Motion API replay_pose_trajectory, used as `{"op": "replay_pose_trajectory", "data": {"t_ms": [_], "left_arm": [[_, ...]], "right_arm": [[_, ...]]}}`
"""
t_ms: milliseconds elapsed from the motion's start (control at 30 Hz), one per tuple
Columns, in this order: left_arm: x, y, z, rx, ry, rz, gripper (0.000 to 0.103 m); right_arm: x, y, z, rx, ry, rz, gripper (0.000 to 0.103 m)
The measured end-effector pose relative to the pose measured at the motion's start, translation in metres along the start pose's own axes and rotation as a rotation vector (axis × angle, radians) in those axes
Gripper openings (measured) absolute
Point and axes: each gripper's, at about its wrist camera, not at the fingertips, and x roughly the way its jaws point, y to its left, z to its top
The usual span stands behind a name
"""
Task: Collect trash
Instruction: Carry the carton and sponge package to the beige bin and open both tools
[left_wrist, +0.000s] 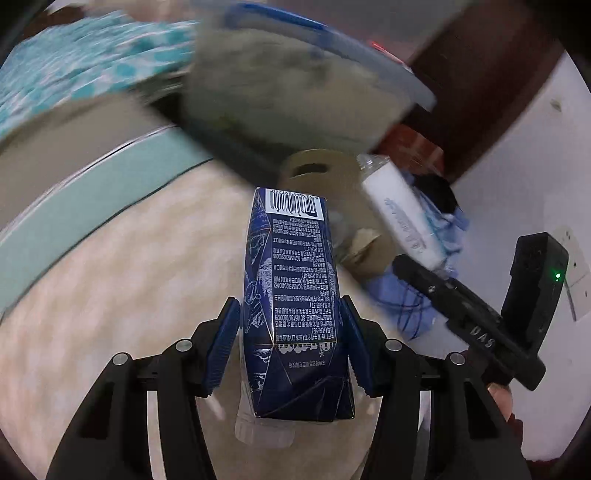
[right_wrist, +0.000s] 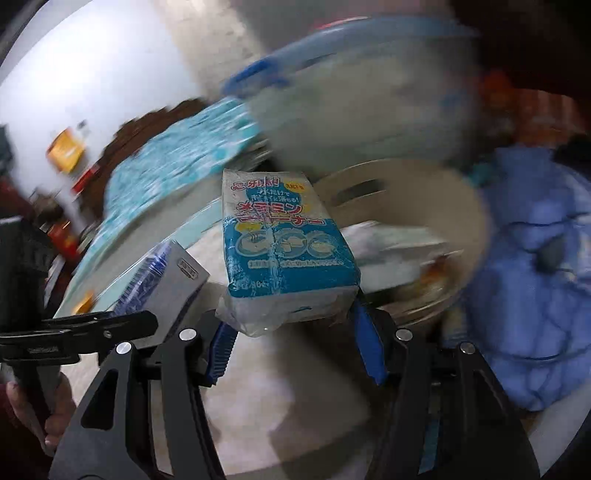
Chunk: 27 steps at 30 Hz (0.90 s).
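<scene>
My left gripper is shut on a dark blue drink carton with white print and a barcode at its far end; a white cap shows under its near end. My right gripper is shut on a blue and white packet with red lettering. Both are held in the air close to a beige bin with a slot handle, which holds white paper scraps. In the left wrist view the bin lies just beyond the carton, and the packet hangs to its right. The view is blurred.
A clear storage box with a blue lid stands behind the bin. A blue cloth bundle lies to the bin's right. Teal patterned bedding and a pale green bed edge run along the left. Beige tiled floor lies below.
</scene>
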Motion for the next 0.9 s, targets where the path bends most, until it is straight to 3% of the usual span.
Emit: {"op": "replay_pose_trajectory", "data": {"t_ms": [67, 133, 200, 267, 367, 567, 900], "left_arm": [[0.020, -0.019, 0.020, 0.032, 0.008, -0.015, 0.052], [0.046, -0.037, 0.042, 0.045, 0.016, -0.007, 0.054], [0.062, -0.048, 0.058, 0.055, 0.007, 0.015, 0.073], [0.064, -0.050, 0.064, 0.056, -0.020, 0.051, 0.076], [0.057, -0.043, 0.065, 0.015, -0.022, 0.021, 0.076], [0.025, -0.022, 0.028, 0.005, -0.031, 0.045, 0.075], [-0.037, 0.009, -0.064, 0.029, -0.071, 0.183, 0.075]], "right_arm": [[0.006, -0.018, 0.012, 0.025, -0.007, -0.036, 0.060], [0.018, -0.031, 0.021, 0.028, -0.008, -0.049, 0.074], [0.027, -0.036, 0.024, 0.026, -0.026, -0.082, 0.090], [0.027, -0.042, 0.025, 0.041, -0.030, -0.089, 0.090], [0.014, -0.040, 0.011, 0.060, -0.055, -0.070, 0.090], [-0.016, -0.017, -0.027, 0.076, -0.053, -0.022, 0.090], [-0.029, 0.054, -0.063, 0.083, -0.003, 0.044, 0.089]]}}
